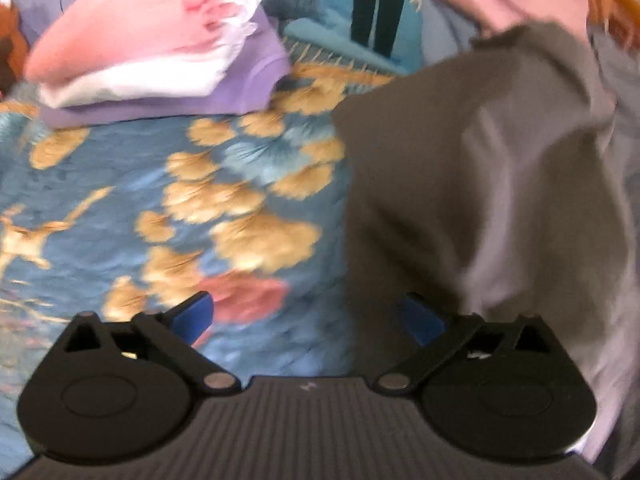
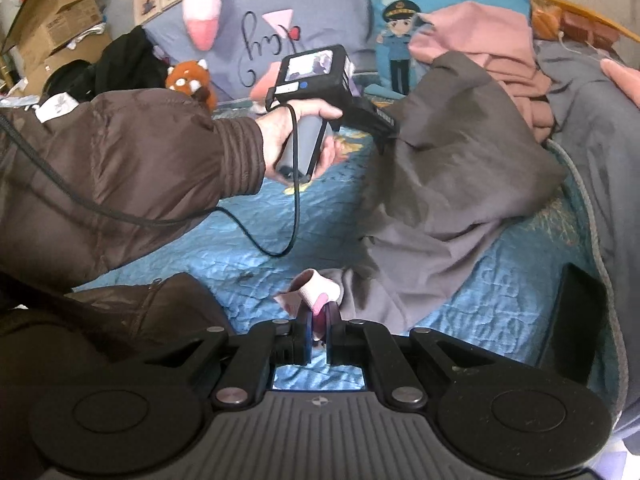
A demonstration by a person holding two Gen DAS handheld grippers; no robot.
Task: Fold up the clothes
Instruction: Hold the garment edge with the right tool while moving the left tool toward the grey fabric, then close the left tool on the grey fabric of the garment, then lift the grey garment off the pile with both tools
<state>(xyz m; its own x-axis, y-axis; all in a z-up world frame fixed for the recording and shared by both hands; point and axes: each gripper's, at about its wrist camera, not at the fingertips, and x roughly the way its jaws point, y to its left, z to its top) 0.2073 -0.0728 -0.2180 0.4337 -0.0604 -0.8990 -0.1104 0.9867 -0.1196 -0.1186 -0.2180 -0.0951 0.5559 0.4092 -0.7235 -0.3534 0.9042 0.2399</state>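
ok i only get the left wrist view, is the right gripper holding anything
observer: yes, the right gripper is shut on a pink and white strip of cloth at the near edge of the grey garment
operator: and where's my left one on it
observer: the left gripper is at the garment's far edge, its tips hidden from the right wrist
operator: anything trailing
observer: a black cable hangs from the left handle, looping over the bedspread

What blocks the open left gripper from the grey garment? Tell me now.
Nothing visible does. The left gripper hangs open over the blue floral bedspread, and the grey garment lies right beside its right finger, with no object between them.
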